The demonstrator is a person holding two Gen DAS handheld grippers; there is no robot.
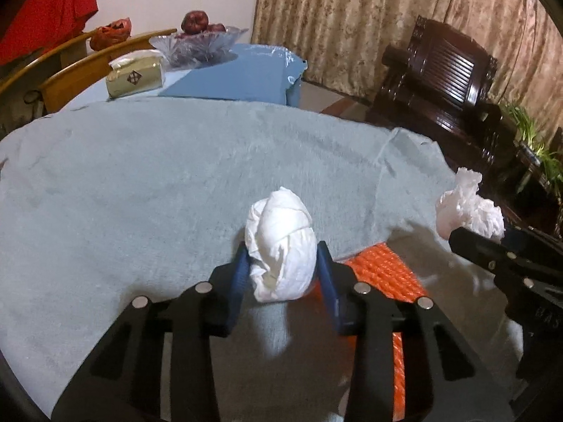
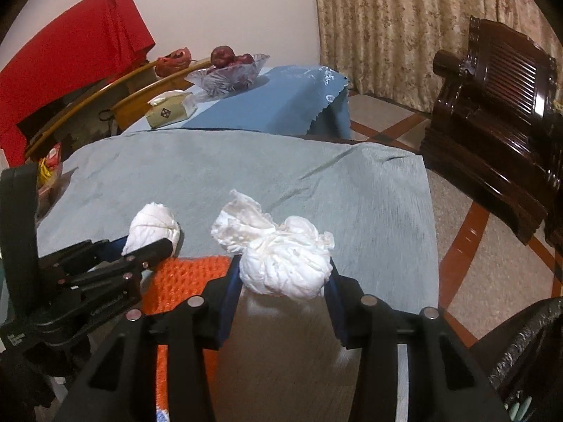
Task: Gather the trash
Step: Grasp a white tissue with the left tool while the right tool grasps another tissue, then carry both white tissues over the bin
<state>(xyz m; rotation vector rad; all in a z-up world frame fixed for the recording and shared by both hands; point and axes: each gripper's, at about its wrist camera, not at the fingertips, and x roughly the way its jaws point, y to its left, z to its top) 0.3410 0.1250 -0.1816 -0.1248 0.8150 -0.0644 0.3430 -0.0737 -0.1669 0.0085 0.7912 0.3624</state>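
Note:
My left gripper point(image 1: 281, 267) is shut on a rolled white tissue wad point(image 1: 281, 246) and holds it above the grey towel-covered table point(image 1: 140, 183). It also shows in the right wrist view point(image 2: 155, 242) with its wad point(image 2: 153, 228). My right gripper point(image 2: 285, 277) is shut on a crumpled white tissue point(image 2: 281, 263), which trails a loose end up-left. In the left wrist view the right gripper point(image 1: 478, 235) sits at the right edge with its tissue point(image 1: 464, 207). An orange woven basket point(image 1: 387, 270) lies below both grippers point(image 2: 186, 277).
At the far end of the table stand a tissue box point(image 1: 135, 75) and a glass bowl of red fruit point(image 1: 197, 40). Wooden chair backs point(image 1: 70, 81) line the left side. A dark carved armchair point(image 2: 499, 105) stands right, and a black bag point(image 2: 527, 351) is at lower right.

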